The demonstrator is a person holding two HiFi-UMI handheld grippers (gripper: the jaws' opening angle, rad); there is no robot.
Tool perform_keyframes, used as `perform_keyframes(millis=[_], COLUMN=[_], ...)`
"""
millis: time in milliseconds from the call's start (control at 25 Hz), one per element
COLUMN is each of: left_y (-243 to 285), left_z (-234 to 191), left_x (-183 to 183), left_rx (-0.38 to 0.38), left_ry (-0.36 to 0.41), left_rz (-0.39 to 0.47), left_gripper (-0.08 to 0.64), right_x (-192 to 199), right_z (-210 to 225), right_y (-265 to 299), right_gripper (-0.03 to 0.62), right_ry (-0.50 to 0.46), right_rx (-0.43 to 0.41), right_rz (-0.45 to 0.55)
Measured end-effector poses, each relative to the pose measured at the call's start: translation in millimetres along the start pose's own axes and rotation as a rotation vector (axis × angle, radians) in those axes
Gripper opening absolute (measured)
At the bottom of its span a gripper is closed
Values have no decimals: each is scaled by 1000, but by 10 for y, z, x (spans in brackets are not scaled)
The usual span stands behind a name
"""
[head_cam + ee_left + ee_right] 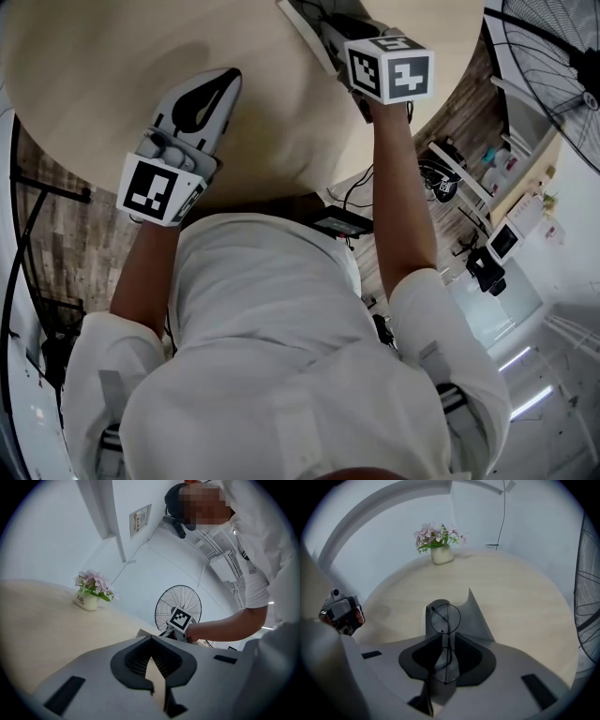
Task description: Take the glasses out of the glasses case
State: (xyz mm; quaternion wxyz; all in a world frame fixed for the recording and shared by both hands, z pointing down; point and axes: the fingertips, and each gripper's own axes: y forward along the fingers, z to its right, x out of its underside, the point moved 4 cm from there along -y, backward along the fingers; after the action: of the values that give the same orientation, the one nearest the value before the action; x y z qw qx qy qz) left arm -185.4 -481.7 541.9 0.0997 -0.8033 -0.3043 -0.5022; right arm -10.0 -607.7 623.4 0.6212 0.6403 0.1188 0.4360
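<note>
Glasses (445,618) first: thin round wire frames, pinched at the bridge by the right gripper (445,640). Its jaws are closed down to just the width of the wire. One lens sticks out past the tips and the other sits back between the dark pads. The frames are turned edge-up, so the two lenses stack along the line of the jaws.

Right behind them is the glasses case (435,610) — grey, open, with its flap (477,617) standing up on the right. The far lens overlaps the case mouth in the right gripper view. I can't tell whether the glasses are touching the case or already clear of it.

The case sits on the round pale wooden table (103,56), and in the head view the right gripper is over the table's near edge, toward the right.

The left gripper (151,641) is closed too, tips meeting with nothing between them, only a sliver of table showing through the gap behind the tips. In the head view it's over the near-left part of the table, well apart from the right one.

Other stuff: a small white flower pot (441,555) with pink flowers at the far edge of the table, and a standing fan (553,66) off the table to the right.
</note>
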Motion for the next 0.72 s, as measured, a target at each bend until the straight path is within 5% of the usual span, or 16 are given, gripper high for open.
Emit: perform_keyframes(millis=[320,720], left_y=[-56,-151], left_z=[-47,-20], left_x=[-13,-373], left_rx=[8,17], left_ry=[-3,53], left_rz=[6,39], left_gripper=[12,12], right_x=[-23,-231], right_z=[-88,-46], right_y=[29,-653], right_gripper=[53,34], right_ry=[-29,-18], right_rx=[11,83], right_rz=[8,176])
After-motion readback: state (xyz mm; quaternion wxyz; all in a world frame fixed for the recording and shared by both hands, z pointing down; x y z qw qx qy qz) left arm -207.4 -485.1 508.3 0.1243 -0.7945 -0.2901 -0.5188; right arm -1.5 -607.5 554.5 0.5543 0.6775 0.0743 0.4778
